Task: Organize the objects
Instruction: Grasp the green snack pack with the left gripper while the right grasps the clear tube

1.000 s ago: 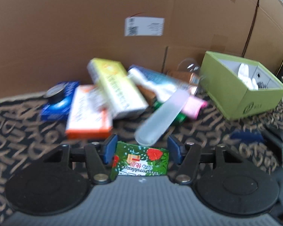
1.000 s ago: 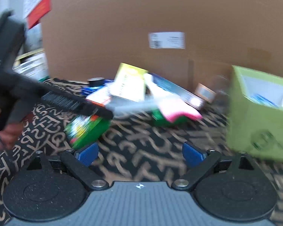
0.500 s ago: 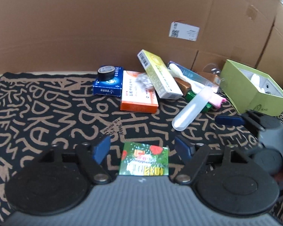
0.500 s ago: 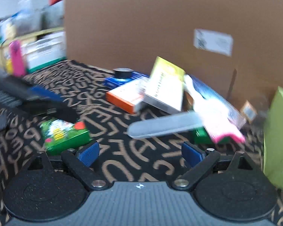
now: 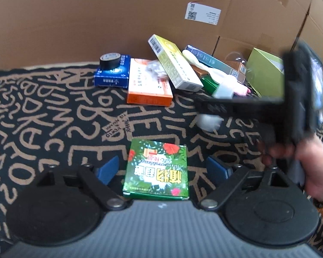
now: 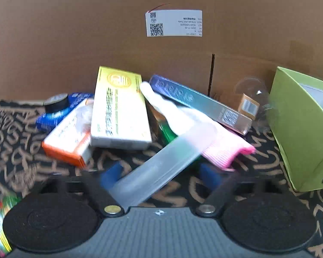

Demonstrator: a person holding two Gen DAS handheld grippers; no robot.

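Right wrist view: my right gripper points down at the pile, and the frosted plastic case lies directly ahead between its blue pads. The case's long axis runs diagonally, near end low by the left pad, far end rising to the right onto the pink cloth. My jaws are closing with the case between them; motion blur hides whether the pads press on it yet, and I judge that they do not. Because the case lies skewed across the gap, I judge that the coming squeeze would catch it near its lower end rather than square across its width. The green open box stands to the right, a likely place for it.

Left wrist view: my left gripper has its jaws opening, and the green flowered box rests flat on the patterned cloth between the pads, touching neither. My right hand and its gripper reach across at right toward the case. The right gripper is plainly the nearer to the case; the left stands well apart from it.
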